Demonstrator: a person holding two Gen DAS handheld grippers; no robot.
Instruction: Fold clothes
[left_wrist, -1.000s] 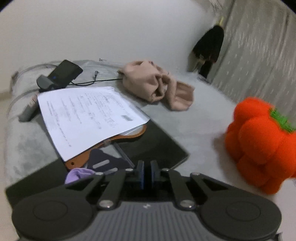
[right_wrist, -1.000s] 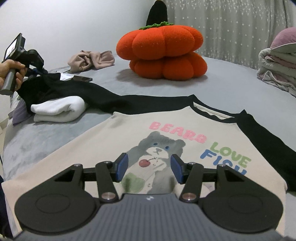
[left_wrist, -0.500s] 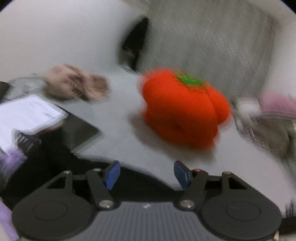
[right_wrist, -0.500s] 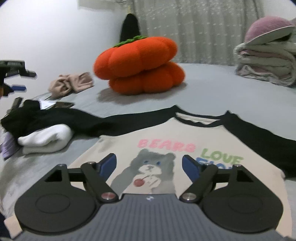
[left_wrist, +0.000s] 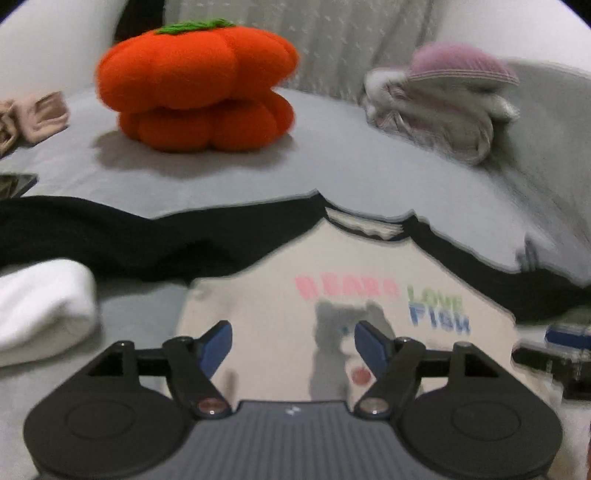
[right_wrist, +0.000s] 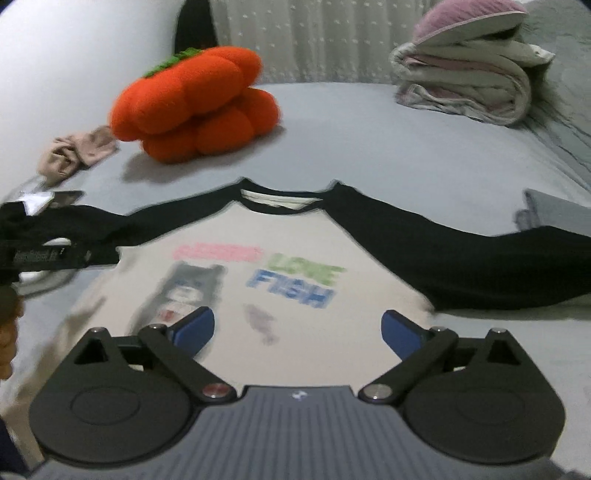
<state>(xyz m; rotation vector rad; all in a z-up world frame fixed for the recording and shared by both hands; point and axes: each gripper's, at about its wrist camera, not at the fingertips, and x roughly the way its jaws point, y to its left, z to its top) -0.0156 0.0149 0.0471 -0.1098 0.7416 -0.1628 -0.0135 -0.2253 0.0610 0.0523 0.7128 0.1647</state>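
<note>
A cream shirt with black sleeves (left_wrist: 266, 310) (right_wrist: 229, 295) lies flat on the grey bed, print side up, showing a bear and coloured lettering. My left gripper (left_wrist: 291, 341) hovers over the shirt's lower chest, jaws opening, nothing between them. My right gripper (right_wrist: 297, 328) hangs above the shirt's lower front, its jaws still opening wide with only the cloth far beneath. The left sleeve (right_wrist: 96, 229) runs off to the left and the right sleeve (right_wrist: 461, 258) to the right. In the right wrist view the other gripper's dark body (right_wrist: 40, 251) shows at the left edge.
An orange pumpkin cushion (left_wrist: 195, 88) (right_wrist: 192, 107) sits behind the shirt. A folded white garment (left_wrist: 40, 310) lies at the left, a beige cloth (right_wrist: 74, 155) farther back, and stacked blankets with a pink pillow (right_wrist: 472, 70) at the back right. A curtain hangs behind the bed.
The left gripper swung right, from the papers and tablet to above the shirt, and went from shut to open. The right gripper's jaws widened and its view shifted slightly right.
</note>
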